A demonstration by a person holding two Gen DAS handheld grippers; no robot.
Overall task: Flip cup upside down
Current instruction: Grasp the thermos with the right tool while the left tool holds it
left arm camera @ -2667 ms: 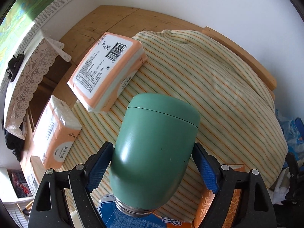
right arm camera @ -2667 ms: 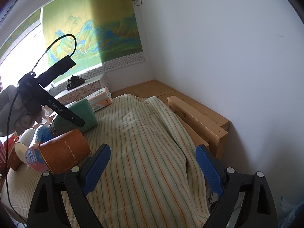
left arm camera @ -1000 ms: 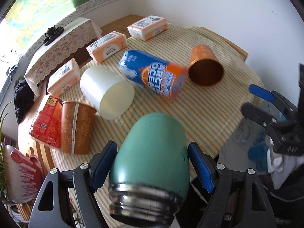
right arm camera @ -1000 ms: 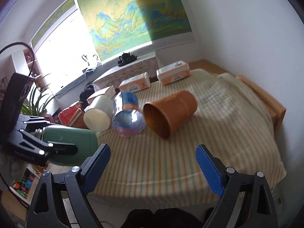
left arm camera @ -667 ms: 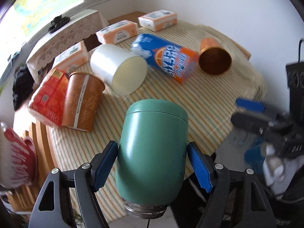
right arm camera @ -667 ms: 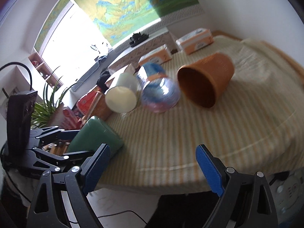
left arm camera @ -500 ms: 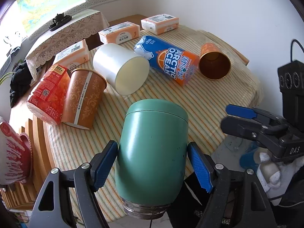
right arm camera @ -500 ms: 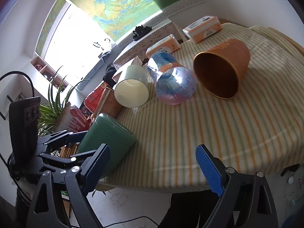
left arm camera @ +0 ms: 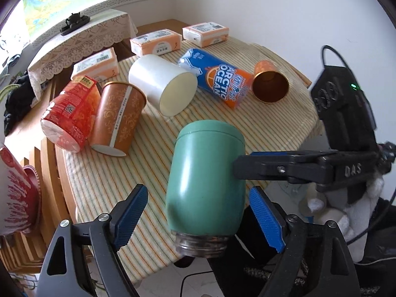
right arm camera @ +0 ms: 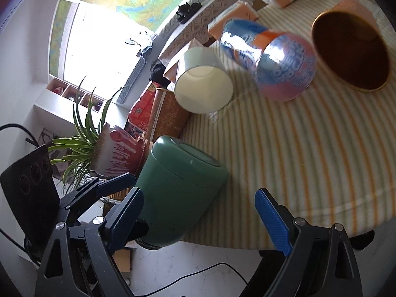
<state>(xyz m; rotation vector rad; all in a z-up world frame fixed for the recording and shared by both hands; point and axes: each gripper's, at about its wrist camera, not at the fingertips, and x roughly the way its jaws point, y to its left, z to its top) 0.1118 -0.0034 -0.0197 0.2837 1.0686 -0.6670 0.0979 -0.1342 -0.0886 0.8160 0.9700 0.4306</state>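
Observation:
The green metal cup [left arm camera: 206, 175] has its flat base pointing away from me and its threaded steel mouth toward the camera. It hovers over the near edge of the striped table [left arm camera: 272, 128]. My left gripper [left arm camera: 198, 212] is open, with gaps between both blue pads and the cup. My right gripper [right arm camera: 199, 216] is open; its left finger [right arm camera: 126, 215] lies against the cup [right arm camera: 178, 193], and that finger [left arm camera: 277, 167] touches the cup's right side in the left wrist view.
On the striped cloth lie a white cup [left arm camera: 160, 84], a blue and orange can [left arm camera: 215, 79], a small copper cup [left arm camera: 269, 86], an orange patterned cup [left arm camera: 118, 118] and a red noodle cup [left arm camera: 69, 113]. Tissue packs [left arm camera: 156, 42] sit behind. A plant [right arm camera: 84, 133] stands beside the table.
My left gripper's jaws have widened off the green cup. My right gripper has moved in from the right until one finger touches the cup's side.

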